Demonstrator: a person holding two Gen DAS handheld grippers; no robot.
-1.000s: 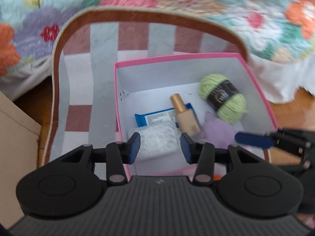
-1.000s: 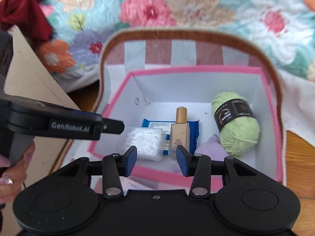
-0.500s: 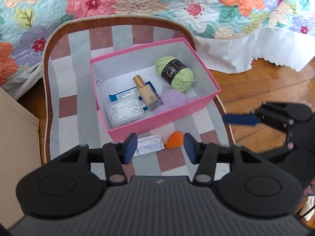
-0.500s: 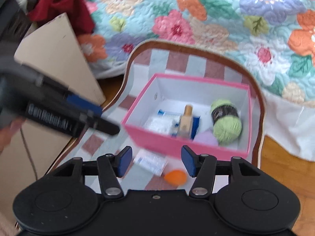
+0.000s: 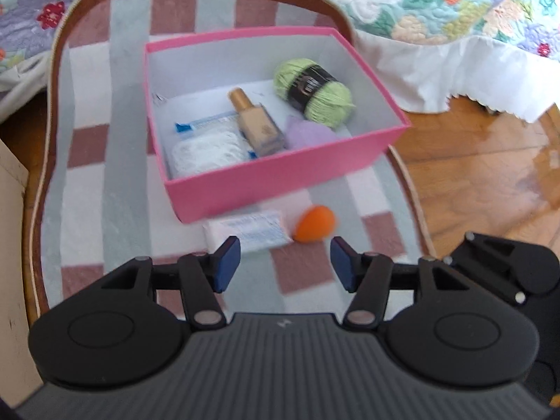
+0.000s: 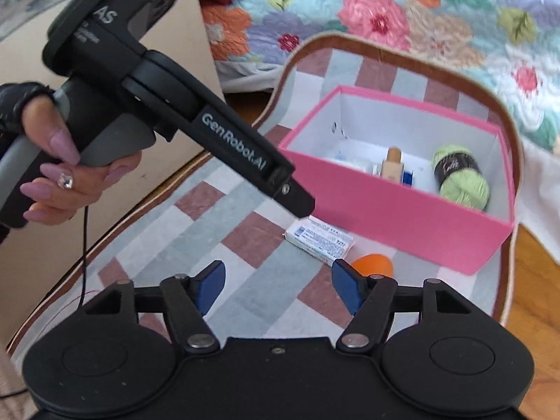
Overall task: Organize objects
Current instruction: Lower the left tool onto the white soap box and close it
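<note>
My left gripper [image 5: 285, 263] hangs wide open and empty over the checked mat [image 5: 87, 189], above the white packet [image 5: 250, 232] and orange sponge [image 5: 314, 223] lying before the pink box [image 5: 280, 178]. My right gripper [image 6: 276, 285] is likewise spread, holding nothing.

A checked rug [image 5: 87, 175] covers the wood floor [image 5: 490, 161]. Behind the rug hangs a floral quilt [image 6: 437, 7]. A cardboard panel [image 6: 189, 35] stands at the rug's left edge.

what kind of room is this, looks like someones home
Most likely a bedroom: a floral quilt with a white bed skirt hangs beside a checked rug on a wooden floor.
</note>
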